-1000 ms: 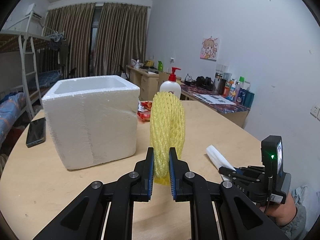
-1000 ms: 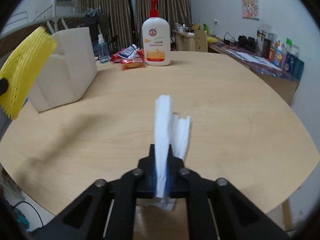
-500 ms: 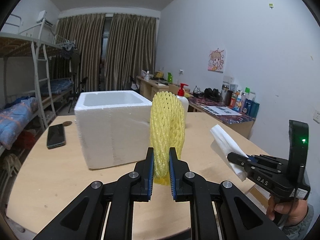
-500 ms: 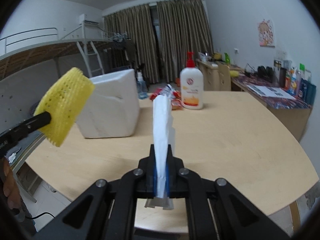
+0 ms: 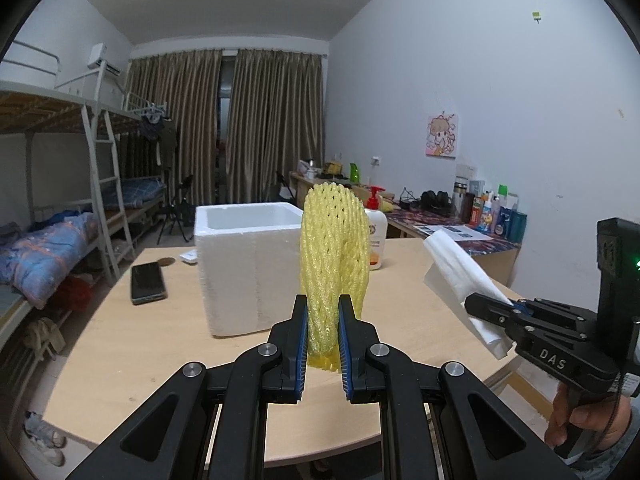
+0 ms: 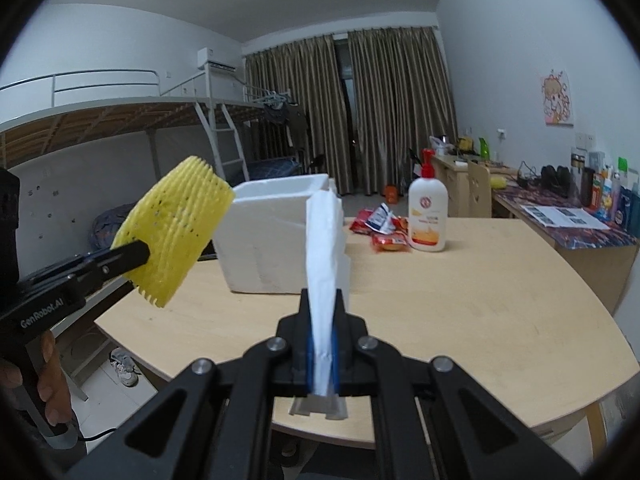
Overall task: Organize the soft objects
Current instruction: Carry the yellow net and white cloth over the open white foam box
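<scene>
My left gripper [image 5: 323,308] is shut on a yellow foam fruit net [image 5: 334,248] and holds it upright in the air above the round wooden table [image 5: 160,344]. The net also shows in the right wrist view [image 6: 176,228]. My right gripper [image 6: 321,312] is shut on a folded white tissue [image 6: 322,248], also lifted off the table. The tissue shows in the left wrist view [image 5: 460,272] at the right. An open white foam box [image 5: 248,268] stands on the table ahead of both grippers, also in the right wrist view [image 6: 272,240].
A lotion pump bottle [image 6: 427,216] and red snack packets [image 6: 380,228] lie behind the box. A black phone [image 5: 148,282] lies left of the box. A bunk bed [image 5: 60,208] stands at the left, a cluttered desk [image 5: 472,224] along the right wall.
Both grippers have risen from the table with their loads and drawn back. The tissue has come off the table top. The foam box now looks farther away.
</scene>
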